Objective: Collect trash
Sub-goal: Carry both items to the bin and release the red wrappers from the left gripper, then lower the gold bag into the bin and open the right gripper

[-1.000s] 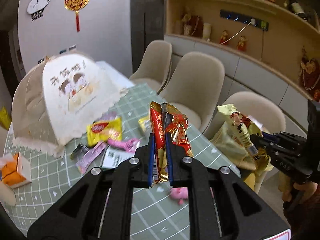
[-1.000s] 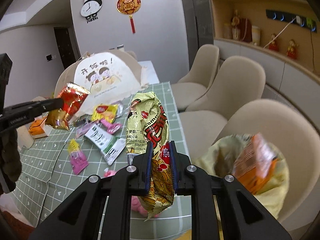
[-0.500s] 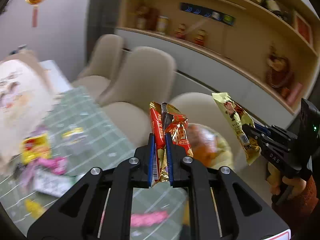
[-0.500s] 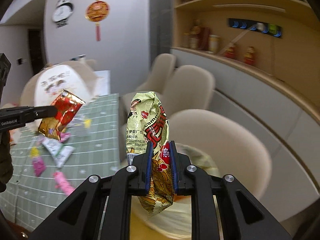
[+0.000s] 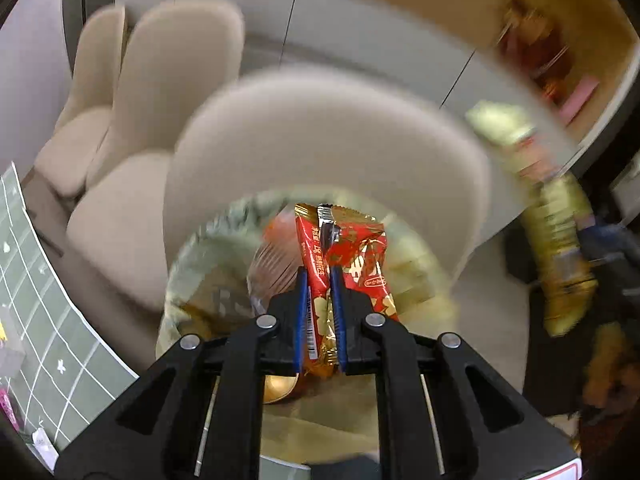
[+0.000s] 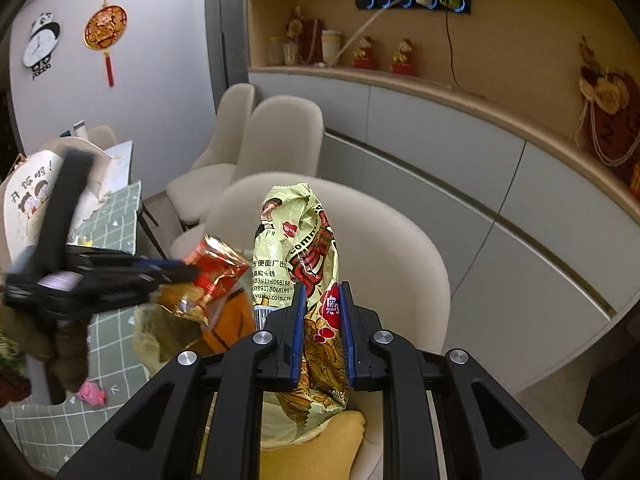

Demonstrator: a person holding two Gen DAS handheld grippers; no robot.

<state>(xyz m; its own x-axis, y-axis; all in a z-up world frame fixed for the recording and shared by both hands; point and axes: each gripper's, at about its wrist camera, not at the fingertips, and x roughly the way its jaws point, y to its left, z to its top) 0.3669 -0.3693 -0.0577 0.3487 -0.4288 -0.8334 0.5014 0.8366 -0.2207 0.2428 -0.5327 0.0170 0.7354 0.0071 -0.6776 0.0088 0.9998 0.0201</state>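
Observation:
My left gripper (image 5: 319, 280) is shut on a red and gold snack wrapper (image 5: 352, 256) and holds it over the open yellow trash bag (image 5: 200, 280) that sits on a beige chair. An orange packet (image 5: 276, 248) lies inside the bag. My right gripper (image 6: 322, 300) is shut on a pale yellow-green noodle wrapper (image 6: 304, 240), held upright beside the bag (image 6: 152, 332). The left gripper (image 6: 176, 270) with the red wrapper (image 6: 216, 268) shows in the right wrist view, above the bag. The noodle wrapper (image 5: 556, 240) is blurred at the right of the left wrist view.
Beige chairs (image 6: 280, 128) stand along the green gridded table (image 6: 116, 344). A pink wrapper (image 6: 93, 393) lies on the table near its edge. A food cover (image 6: 28, 200) stands at the far left. Cabinets and shelves (image 6: 440, 128) line the wall.
Both grippers swung right, away from the table toward the chair. The left gripper moved over the trash bag with the red wrapper. Both stayed shut on their wrappers.

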